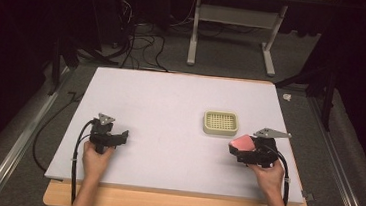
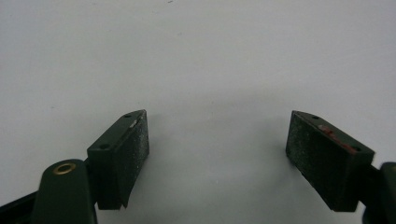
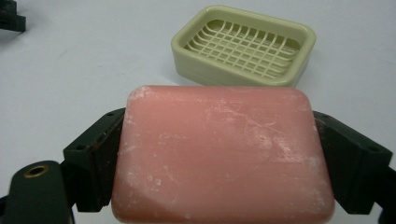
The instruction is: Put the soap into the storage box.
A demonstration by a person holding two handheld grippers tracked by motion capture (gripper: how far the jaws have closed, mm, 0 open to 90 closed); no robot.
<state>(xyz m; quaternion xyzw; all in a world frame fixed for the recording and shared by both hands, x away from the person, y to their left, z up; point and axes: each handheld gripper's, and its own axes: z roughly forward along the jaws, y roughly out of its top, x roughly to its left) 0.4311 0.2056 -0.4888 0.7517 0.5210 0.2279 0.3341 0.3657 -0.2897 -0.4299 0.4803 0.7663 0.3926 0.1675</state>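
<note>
The jaws of the right gripper (image 3: 224, 163) are clamped on the two short ends of a pink rounded rectangular bar of soap (image 3: 223, 158), which is held flat between them above the white-covered worktop (image 1: 170, 107). In the high view, a pale green plastic soap dish with a grid insert (image 1: 221, 123) is seen standing on the worktop near the bar, at about eleven o'clock from it and apart from it. The jaws of the left gripper (image 2: 217, 154), well away at nine o'clock, are held wide apart with nothing between them.
</note>
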